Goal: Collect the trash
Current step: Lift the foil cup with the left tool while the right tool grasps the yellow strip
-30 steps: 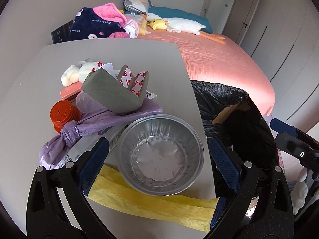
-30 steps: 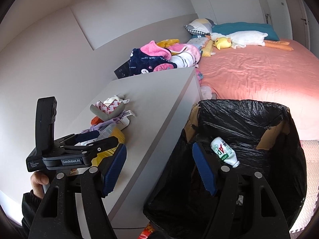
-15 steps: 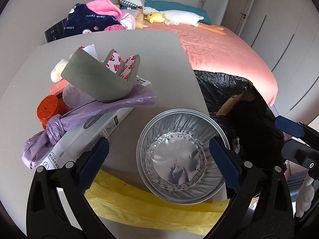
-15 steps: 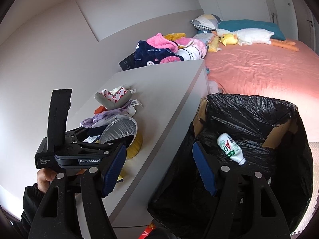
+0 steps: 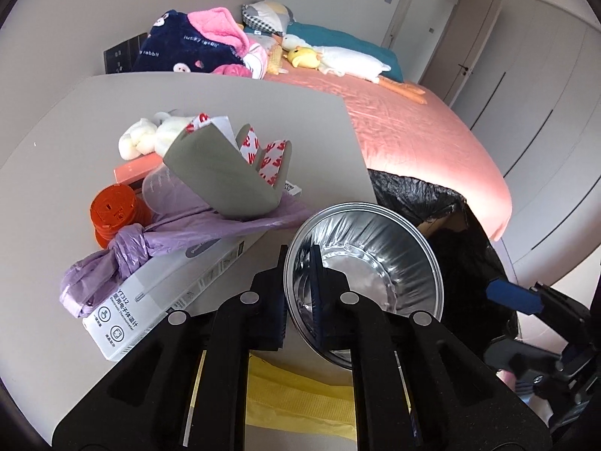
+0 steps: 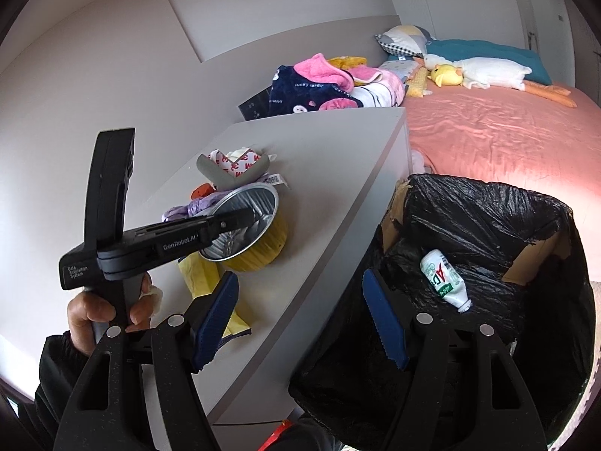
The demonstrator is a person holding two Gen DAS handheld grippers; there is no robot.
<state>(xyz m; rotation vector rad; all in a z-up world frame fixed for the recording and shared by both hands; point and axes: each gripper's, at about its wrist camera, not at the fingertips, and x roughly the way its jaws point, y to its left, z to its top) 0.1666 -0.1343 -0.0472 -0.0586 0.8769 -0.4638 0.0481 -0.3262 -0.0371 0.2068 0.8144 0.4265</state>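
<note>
L tongs (image 5: 300,263) just shut on foil bowl (image 5: 375,263) rim, one pad hidden inside.

bed (image 5: 413,127) | plush duck (image 5: 304,56) | pillows (image 6: 484,50) | folded clothes (image 5: 195,45)

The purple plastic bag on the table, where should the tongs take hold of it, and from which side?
Grip the purple plastic bag at its knot, coming down from above on the near side. The knot is the one bunched, firm lump; the loose film beyond it lies pinned under the grey foam corner guard and would likely just slip or drag.
</note>
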